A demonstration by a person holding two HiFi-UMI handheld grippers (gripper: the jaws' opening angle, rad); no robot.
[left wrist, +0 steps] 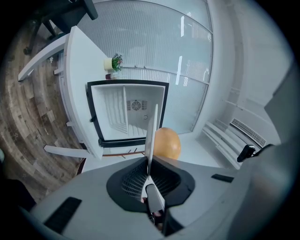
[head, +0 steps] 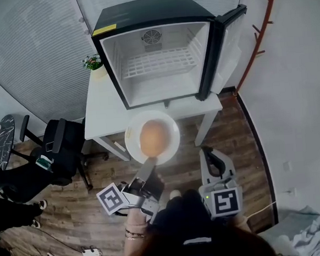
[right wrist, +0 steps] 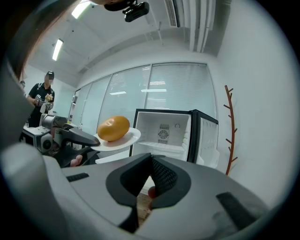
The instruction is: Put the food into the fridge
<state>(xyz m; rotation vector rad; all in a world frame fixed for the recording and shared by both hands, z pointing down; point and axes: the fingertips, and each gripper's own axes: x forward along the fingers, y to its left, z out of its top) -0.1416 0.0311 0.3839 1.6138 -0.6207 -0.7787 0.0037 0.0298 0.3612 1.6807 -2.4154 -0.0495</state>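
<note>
Fruit (head: 154, 138), an orange I think, rides the plate (head: 170, 124) my left gripper (head: 147, 167) clamps; my right gripper (head: 207, 151) is closed, empty.

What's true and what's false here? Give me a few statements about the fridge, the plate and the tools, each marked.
1. The fridge has its door open. True.
2. The plate with the orange food rests on the fridge shelf. False: it is held in the air before the fridge; the shelf is bare.
3. The right tool grips the plate. False: the left tool clamps its rim.
4. A potted plant stands on the table beside the fridge. True.
</note>
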